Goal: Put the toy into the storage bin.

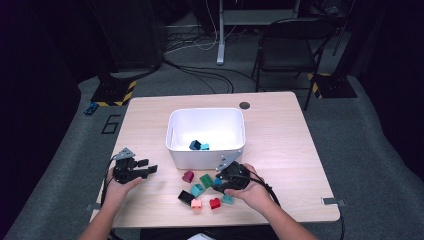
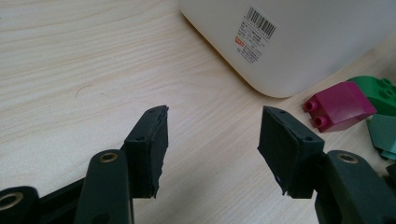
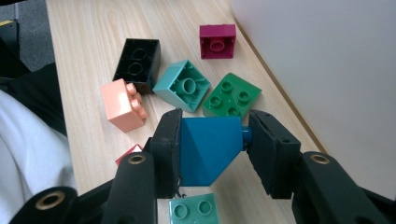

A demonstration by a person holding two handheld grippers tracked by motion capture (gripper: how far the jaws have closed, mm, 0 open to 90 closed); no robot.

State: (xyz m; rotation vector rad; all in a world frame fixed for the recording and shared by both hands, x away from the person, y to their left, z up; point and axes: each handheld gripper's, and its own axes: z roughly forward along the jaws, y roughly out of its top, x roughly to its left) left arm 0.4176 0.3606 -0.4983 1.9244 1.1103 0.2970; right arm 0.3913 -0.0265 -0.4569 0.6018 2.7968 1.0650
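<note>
Right hand-held gripper (image 3: 212, 140) at lower centre clamps a blue sloped plastic brick (image 3: 208, 149) above the desk (image 3: 93, 37). Left hand-held gripper (image 2: 212, 140) gapes wide, holding nothing.

Beyond my table (image 1: 280, 150) a black folding chair (image 1: 287, 47) stands on the grey floor, with cables (image 1: 200, 70) trailing past a white desk leg (image 1: 220, 35). Yellow-and-black striped stand bases (image 1: 115, 92) sit off both far corners, and a small blue object (image 1: 90, 108) lies near the left one
</note>
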